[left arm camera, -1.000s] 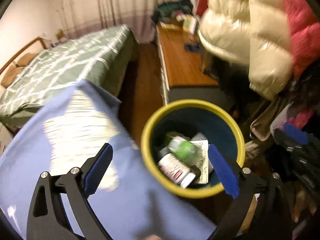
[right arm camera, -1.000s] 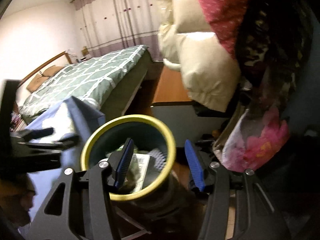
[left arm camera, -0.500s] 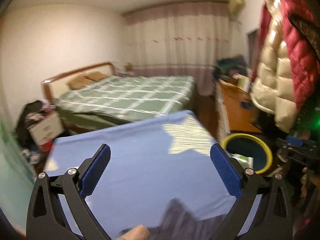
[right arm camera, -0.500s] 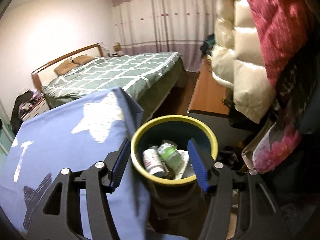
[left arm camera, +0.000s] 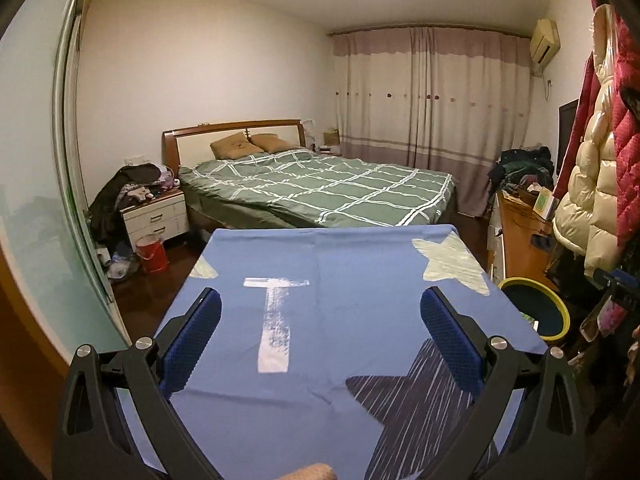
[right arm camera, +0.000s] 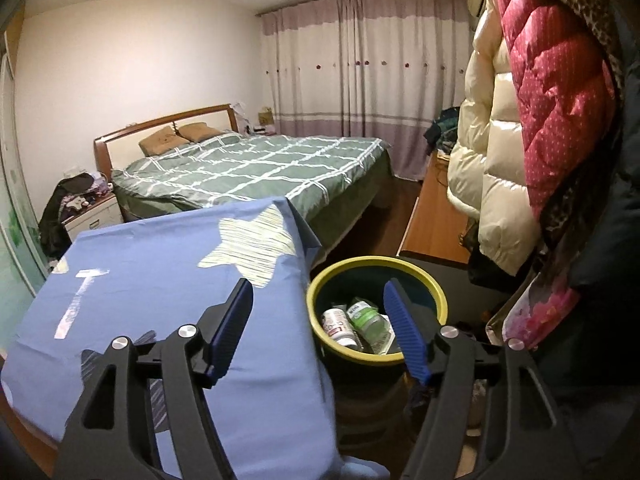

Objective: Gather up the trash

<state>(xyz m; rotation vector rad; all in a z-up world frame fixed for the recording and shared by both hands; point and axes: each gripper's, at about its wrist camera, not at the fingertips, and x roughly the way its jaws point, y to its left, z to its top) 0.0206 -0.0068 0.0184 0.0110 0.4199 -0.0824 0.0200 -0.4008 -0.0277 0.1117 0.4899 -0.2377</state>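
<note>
Trash, 2 plastic bottles (right arm camera: 352, 322) plus paper, lies inside round yellow-rimmed dark bin (right arm camera: 378, 358) just beside blue star-print tablecloth (left arm camera: 340, 280).
Right gripper (right arm camera: 320, 330) above bin, empty, jaws just been opening, likely post-drop.
Left gripper (left arm camera: 320, 338) wide, empty, over cloth; no trash visible there.

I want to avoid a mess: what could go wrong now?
1. The bin stands right beside the cloth's hanging corner; a swinging claw might snag the cloth.
2. Coats hang close above the bin, so a raised claw may brush them.
3. Both claws, left claw and right claw, are open and empty.
</note>
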